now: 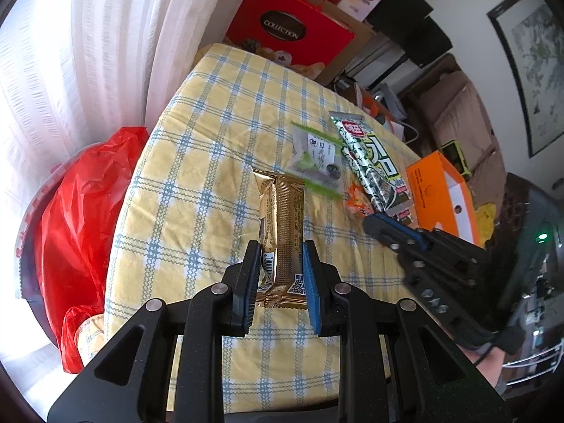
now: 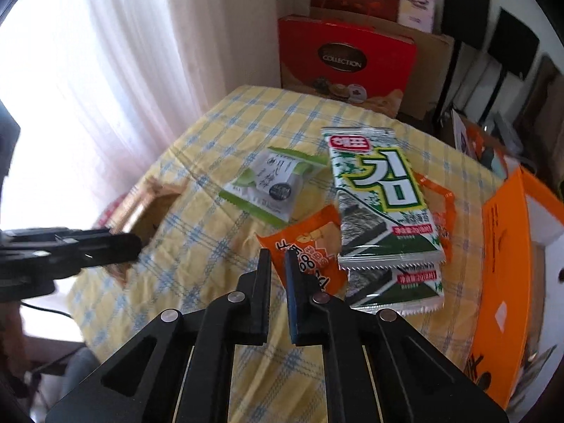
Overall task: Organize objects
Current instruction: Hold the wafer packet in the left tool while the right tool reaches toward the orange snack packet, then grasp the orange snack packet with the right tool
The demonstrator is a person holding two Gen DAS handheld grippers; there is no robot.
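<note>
My left gripper (image 1: 281, 246) is shut on a gold snack packet (image 1: 282, 225) and holds it over the yellow checked tablecloth (image 1: 197, 183). The gold packet also shows in the right wrist view (image 2: 148, 204), with the left gripper's fingers (image 2: 105, 243) on it. My right gripper (image 2: 277, 255) is shut on the corner of an orange snack packet (image 2: 310, 246). A green seaweed packet (image 2: 380, 194) lies partly over the orange one, with a second seaweed packet (image 2: 394, 285) below it. A white-and-green tea packet (image 2: 275, 183) lies beside them.
An orange cardboard box (image 2: 504, 264) stands at the table's right edge. A red gift box (image 2: 345, 60) leans behind the table with more boxes. White curtains (image 1: 88, 53) hang at the left, and a red plastic bag (image 1: 81, 211) sits beside the table.
</note>
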